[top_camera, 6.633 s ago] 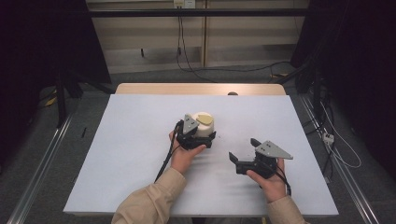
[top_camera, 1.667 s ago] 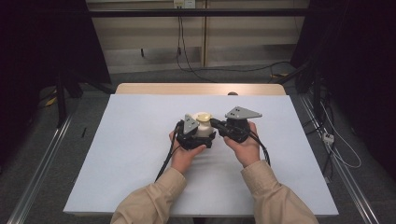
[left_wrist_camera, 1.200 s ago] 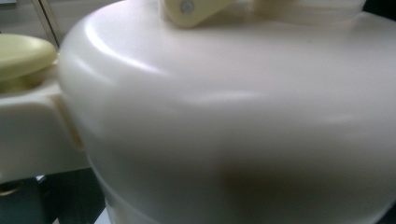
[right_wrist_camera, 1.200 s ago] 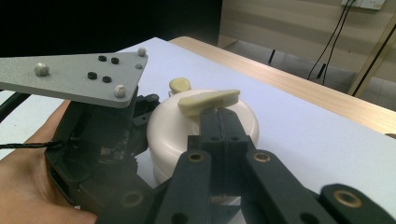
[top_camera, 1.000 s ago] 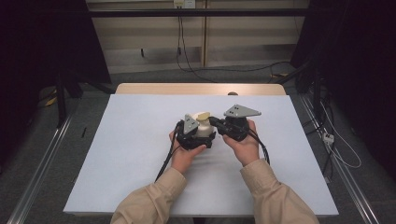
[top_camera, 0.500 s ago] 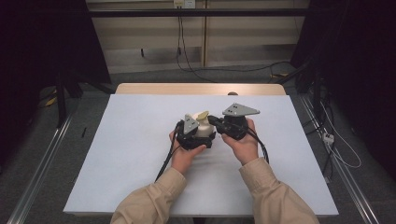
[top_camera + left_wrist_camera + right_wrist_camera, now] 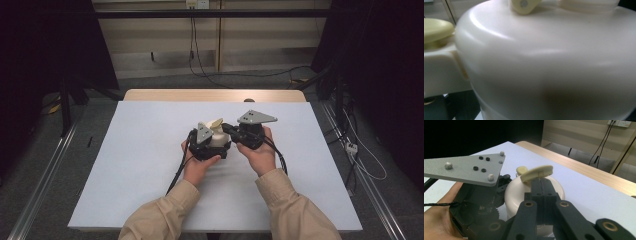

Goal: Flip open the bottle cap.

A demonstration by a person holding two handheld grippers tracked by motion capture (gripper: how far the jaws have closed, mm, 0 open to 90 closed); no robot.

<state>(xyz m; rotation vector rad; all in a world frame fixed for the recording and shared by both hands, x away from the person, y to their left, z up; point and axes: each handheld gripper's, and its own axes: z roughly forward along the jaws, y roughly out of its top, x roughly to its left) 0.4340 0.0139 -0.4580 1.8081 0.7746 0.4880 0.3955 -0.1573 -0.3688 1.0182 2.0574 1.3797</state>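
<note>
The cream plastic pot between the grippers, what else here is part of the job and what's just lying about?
In use:
cream round plastic pot
its yellowish flip lid
left gripper
right gripper

Lying about:
white table cover
cables on the floor

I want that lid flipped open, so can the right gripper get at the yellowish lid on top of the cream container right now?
Probably yes: the right gripper is already at the lid, jaws together just under it, while the left gripper steadies the container from the other side.

White table (image 7: 150,165) (wooden far edge), cables (image 7: 192,45) behind.
</note>
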